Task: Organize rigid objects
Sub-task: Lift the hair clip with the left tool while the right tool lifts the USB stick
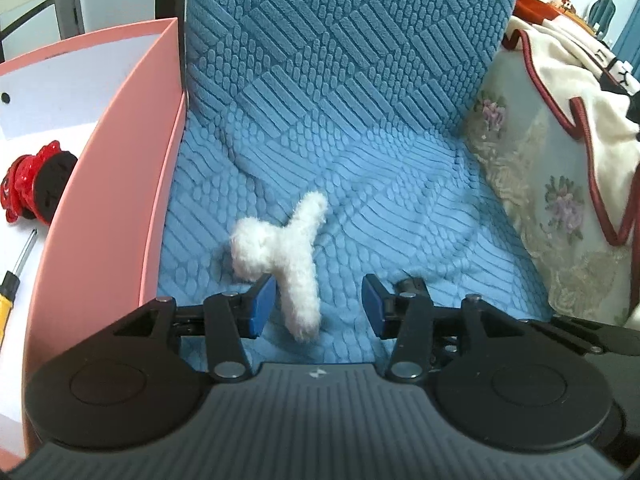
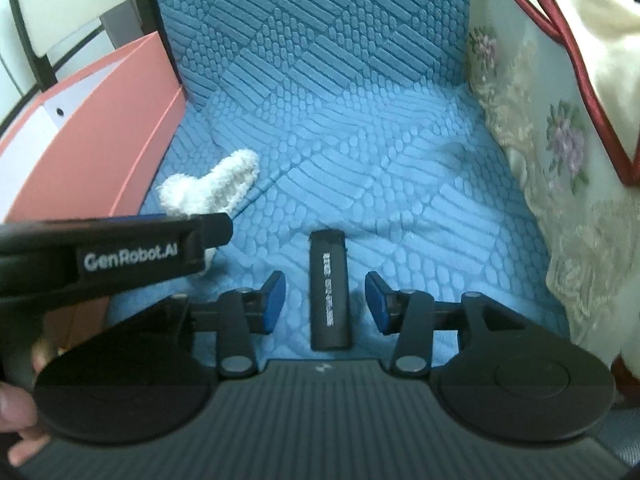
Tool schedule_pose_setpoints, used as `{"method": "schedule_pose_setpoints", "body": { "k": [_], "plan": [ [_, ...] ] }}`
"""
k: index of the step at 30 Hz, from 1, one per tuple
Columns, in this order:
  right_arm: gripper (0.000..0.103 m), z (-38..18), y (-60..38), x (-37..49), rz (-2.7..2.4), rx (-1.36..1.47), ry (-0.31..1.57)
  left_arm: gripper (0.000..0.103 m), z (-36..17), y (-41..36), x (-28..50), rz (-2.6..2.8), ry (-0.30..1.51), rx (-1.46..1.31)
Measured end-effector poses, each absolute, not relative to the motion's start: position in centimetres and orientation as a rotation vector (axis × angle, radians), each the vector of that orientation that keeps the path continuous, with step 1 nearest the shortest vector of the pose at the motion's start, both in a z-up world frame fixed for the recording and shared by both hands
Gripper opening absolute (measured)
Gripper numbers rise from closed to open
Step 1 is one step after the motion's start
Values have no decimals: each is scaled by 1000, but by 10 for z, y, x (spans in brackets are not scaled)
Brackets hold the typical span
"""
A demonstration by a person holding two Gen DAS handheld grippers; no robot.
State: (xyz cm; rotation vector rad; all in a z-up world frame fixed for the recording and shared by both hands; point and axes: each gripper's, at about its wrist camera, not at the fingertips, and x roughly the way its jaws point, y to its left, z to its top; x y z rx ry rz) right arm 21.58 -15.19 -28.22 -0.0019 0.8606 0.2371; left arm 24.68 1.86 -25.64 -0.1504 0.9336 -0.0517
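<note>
Currently lying on the blue cushion [image 1: 360, 184]: one white fluffy clip [image 1: 286, 256], one black bar [image 2: 329, 288]. Left gripper [image 1: 319, 306] jaws standing apart around the clip; right gripper [image 2: 325, 304] jaws apart, clear of the bar. Sitting in one pink box [image 1: 116, 200]: one red clip [image 1: 30, 188], one screwdriver [image 1: 14, 272].

Thick blue quilted cloth [image 1: 340, 120] covers the seat, embossed in ribbed and pebbled patches, soft and matt. On it, a white fuzzy plush piece [image 1: 280, 248], all fluffy nap. The black stick [image 2: 329, 292] looks like smooth matt plastic with printed lettering. The pink box [image 1: 120, 184] has flat matt walls, like card. Inside, a glossy red item [image 1: 24, 184]. Lacy embroidered floral fabric [image 1: 552, 208] at the side.
</note>
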Motion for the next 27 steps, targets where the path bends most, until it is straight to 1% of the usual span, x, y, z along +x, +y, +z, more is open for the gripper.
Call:
{"method": "schedule_pose_setpoints", "body": {
  "k": [5, 6, 9, 11, 12, 19, 27],
  "plan": [
    [45, -292, -145, 225, 217, -43, 882, 65, -260, 17, 256, -29, 936, -131],
    [43, -294, -144, 226, 211, -51, 888, 66, -260, 17, 258, -24, 937, -124],
    [42, -296, -139, 227, 204, -89, 872, 67, -263, 16, 262, -8, 944, -103],
    [36, -296, -138, 227, 211, -90, 867, 69, -265, 17, 264, 0, 945, -92],
    [28, -296, -137, 227, 215, -96, 865, 69, -265, 17, 266, 6, 946, -89],
    [27, -287, -142, 227, 196, -50, 860, 72, -271, 12, 275, 35, 948, -66],
    [27, -281, -150, 230, 187, -2, 868, 72, -280, 11, 287, 50, 955, -33]
  ]
}}
